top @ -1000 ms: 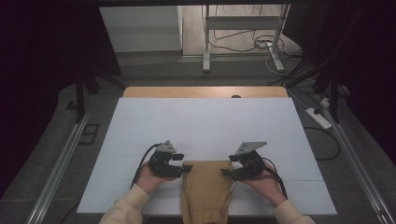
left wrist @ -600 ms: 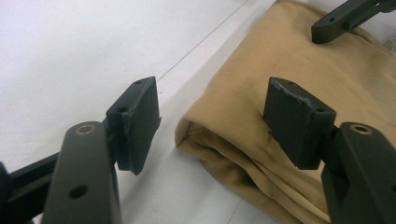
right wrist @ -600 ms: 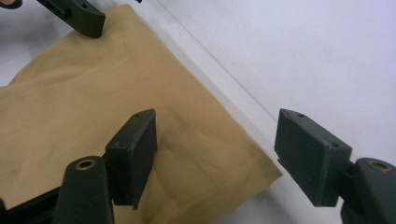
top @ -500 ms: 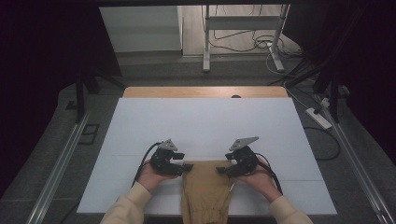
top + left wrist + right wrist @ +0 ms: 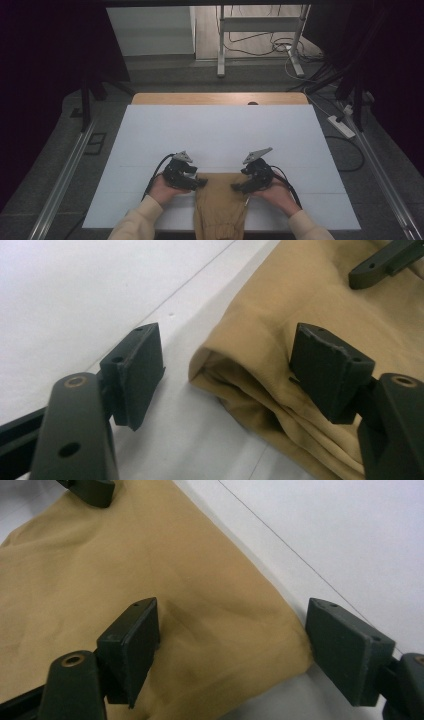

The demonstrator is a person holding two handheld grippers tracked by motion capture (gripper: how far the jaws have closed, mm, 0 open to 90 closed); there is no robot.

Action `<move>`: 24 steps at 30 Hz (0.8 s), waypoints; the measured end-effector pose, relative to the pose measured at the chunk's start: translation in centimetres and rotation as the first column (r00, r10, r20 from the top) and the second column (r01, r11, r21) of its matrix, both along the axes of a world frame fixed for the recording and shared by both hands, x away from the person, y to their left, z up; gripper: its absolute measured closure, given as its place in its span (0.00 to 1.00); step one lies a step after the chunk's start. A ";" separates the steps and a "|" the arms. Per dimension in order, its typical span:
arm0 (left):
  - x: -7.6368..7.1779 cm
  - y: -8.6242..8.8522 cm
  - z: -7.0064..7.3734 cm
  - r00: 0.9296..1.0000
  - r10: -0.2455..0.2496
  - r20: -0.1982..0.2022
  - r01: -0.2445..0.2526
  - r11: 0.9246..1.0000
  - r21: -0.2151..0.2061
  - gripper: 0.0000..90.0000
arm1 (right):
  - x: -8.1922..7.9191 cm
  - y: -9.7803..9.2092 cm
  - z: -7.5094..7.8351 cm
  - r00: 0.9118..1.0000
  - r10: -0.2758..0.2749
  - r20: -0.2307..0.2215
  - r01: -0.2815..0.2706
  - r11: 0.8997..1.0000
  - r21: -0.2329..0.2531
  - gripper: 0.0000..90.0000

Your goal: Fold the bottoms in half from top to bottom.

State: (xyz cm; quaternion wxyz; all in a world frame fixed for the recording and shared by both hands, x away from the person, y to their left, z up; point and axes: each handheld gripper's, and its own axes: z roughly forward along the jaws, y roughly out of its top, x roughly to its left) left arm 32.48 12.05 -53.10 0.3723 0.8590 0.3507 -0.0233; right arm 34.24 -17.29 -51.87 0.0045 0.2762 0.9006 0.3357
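Standing at the near edge of the white-topped bench (image 5: 220,130), a person in cream sleeves holds a black two-jaw gripper in each hand. Between the hands lies the tan folded cloth garment (image 5: 220,205), flat on the bench at its near-middle edge, its lower part running off the front edge toward the person.

The left gripper (image 5: 200,183) sits at the garment's top left corner w/ jaws wide open. In the left gripper view (image 5: 227,370) one jaw is over bare white surface, the other over tan fabric, and the folded corner w/ its layered edges sits in the gap between them. Nothing is pinched.

The right gripper (image 5: 236,187) mirrors it at the top right corner, jaws also spread apart. In the right gripper view (image 5: 232,630) one jaw hovers over the cloth, the other is just past the fabric's edge over the white top; the corner lies between. Can't tell if the jaw tips touch the cloth. Each gripper view also catches the tip of the other gripper farther off across the fabric.

Beyond the garment the white top is bare up to a wooden strip (image 5: 220,98) at the far edge. Past that, grey floor, a metal stand (image 5: 260,35), loose cables (image 5: 260,47) and a white power strip (image 5: 341,126) at right.
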 end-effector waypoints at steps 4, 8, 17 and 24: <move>-0.1 -0.1 -0.3 1.000 -0.019 -0.020 0.019 1.000 -0.004 0.37 | -0.4 0.2 0.0 1.000 0.011 0.001 -0.011 1.000 -0.013 0.27; -0.2 0.0 -0.3 0.999 -0.032 -0.039 0.032 0.999 -0.010 0.52 | -1.0 0.2 0.0 1.000 0.030 0.004 -0.030 1.000 -0.005 0.38; -1.0 -0.7 0.1 0.997 -0.075 -0.002 0.075 0.997 0.024 0.81 | -1.6 0.4 0.3 0.997 0.068 0.021 -0.068 0.998 -0.001 0.76; -0.9 -0.7 0.7 0.996 -0.082 0.024 0.081 0.996 0.024 0.84 | -1.6 0.6 0.9 0.997 0.072 0.037 -0.072 0.997 -0.001 0.87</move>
